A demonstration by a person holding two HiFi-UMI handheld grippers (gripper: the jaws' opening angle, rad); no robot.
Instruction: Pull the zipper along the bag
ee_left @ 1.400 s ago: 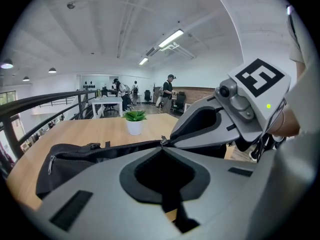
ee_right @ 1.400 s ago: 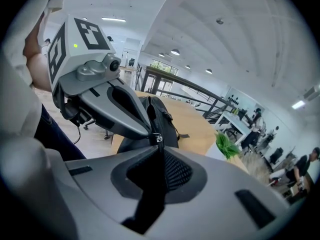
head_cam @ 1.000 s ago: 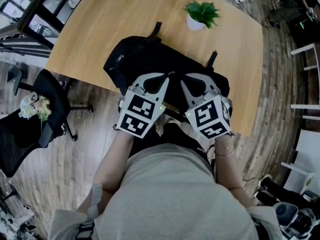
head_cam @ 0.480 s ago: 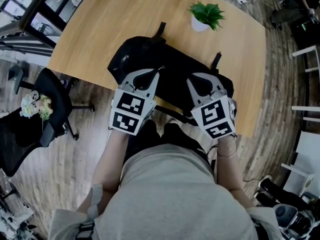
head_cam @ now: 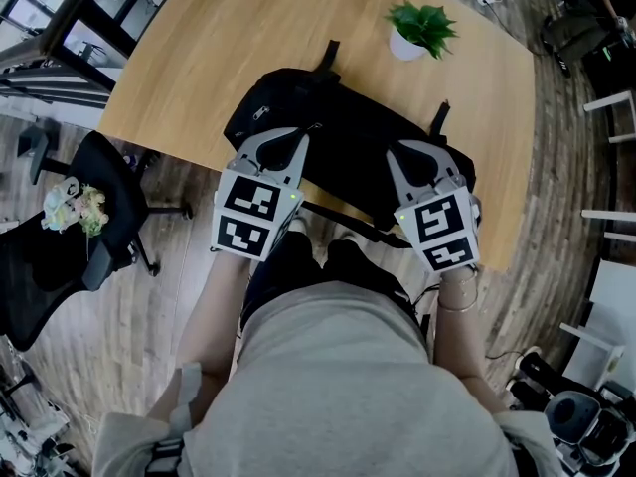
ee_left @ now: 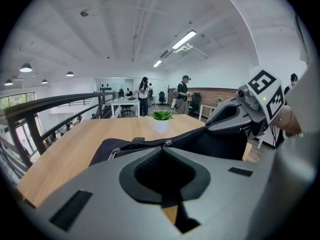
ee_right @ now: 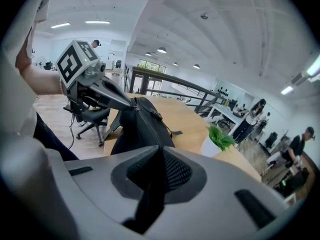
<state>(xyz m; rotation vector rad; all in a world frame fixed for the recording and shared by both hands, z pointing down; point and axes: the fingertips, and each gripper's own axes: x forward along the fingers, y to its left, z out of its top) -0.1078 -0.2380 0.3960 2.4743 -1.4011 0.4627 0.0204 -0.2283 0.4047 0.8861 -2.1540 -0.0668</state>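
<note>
A black bag [head_cam: 348,127] lies along the front edge of the wooden table [head_cam: 229,38]. My left gripper [head_cam: 310,130] rests on the bag's top, shut on a small metal zipper pull [ee_left: 168,143] at its tips [ee_left: 162,146]. The zipper line [ee_left: 140,145] runs on leftward to a second metal slider [ee_left: 114,151] near the bag's left end. My right gripper [head_cam: 397,149] is at the bag's right part, its jaws closed on a fold of black bag fabric [ee_right: 150,204]. The right gripper view shows the left gripper [ee_right: 131,104] at the bag's ridge.
A small potted plant [head_cam: 419,28] stands behind the bag on the table. Two black straps [head_cam: 328,53] [head_cam: 440,117] stick out at the bag's far side. An office chair [head_cam: 94,207] stands on the floor to the left. People stand far off in the room [ee_left: 143,95].
My left gripper has slid leftward along the top of the bag, away from the right gripper. The right gripper has stayed in its place on the bag.
</note>
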